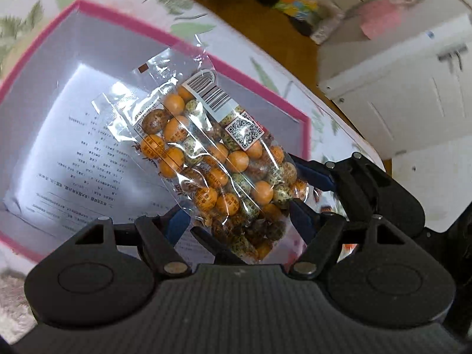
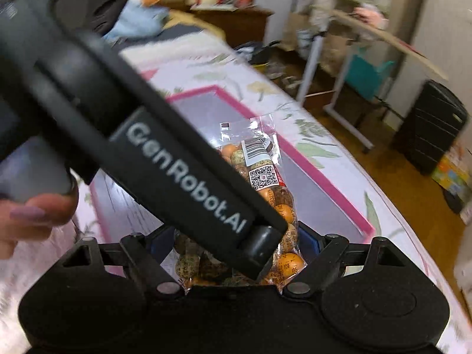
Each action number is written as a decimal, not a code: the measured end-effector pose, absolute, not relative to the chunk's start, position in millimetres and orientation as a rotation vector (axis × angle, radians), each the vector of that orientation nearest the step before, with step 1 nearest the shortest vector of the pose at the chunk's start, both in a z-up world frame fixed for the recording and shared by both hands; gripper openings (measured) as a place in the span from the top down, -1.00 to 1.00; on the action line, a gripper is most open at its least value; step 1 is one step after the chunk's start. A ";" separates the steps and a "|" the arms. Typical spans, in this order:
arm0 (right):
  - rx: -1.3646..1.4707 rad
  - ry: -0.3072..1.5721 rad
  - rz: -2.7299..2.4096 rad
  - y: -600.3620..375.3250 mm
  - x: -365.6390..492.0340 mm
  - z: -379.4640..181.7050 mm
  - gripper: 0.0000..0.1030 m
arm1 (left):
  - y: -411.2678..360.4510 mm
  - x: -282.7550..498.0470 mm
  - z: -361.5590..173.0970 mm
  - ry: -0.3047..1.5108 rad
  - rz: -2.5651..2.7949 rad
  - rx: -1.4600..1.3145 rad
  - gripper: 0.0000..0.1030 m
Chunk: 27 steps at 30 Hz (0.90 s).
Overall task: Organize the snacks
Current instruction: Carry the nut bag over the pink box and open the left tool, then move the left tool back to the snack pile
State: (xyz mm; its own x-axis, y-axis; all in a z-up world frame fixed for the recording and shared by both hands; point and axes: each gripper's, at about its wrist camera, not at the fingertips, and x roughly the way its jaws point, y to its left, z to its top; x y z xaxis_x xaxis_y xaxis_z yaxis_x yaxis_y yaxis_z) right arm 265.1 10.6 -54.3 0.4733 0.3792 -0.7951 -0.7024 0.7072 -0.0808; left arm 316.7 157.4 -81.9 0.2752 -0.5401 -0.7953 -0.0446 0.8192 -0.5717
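A clear bag of orange and speckled coated nuts (image 1: 215, 159), with a barcode and QR label, hangs over an open pink-rimmed box (image 1: 306, 135). The box floor holds a printed white sheet (image 1: 73, 147). My left gripper (image 1: 240, 221) has its blue-padded jaws on either side of the bag's lower end. The right gripper's fingers (image 1: 321, 174) hold the same end from the right. In the right wrist view the bag (image 2: 262, 177) sits between my right gripper's (image 2: 236, 242) jaws, and the left gripper's black body (image 2: 165, 147) crosses in front.
The box (image 2: 333, 194) lies on a floral cloth (image 2: 309, 129) over a bed or table. A white cabinet (image 1: 398, 73) stands beyond the edge. A folding table frame (image 2: 333, 88), a black case (image 2: 433, 126) and wooden floor lie to the right. A hand (image 2: 32, 218) holds the left gripper.
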 end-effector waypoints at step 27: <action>-0.210 0.834 0.416 -91.6 160.6 11.9 -0.81 | 102.8 234.6 -0.8 1.122 -0.440 -0.054 -0.51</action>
State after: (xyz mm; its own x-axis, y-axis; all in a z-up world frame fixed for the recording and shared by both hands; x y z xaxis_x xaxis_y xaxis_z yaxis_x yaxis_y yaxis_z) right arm 160.6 -91.6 11.9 0.5978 0.2750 -0.7530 -0.4369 0.8993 -0.0184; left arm 234.6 102.8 -0.8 0.3574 -0.3676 -0.8585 0.3142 0.9130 -0.2601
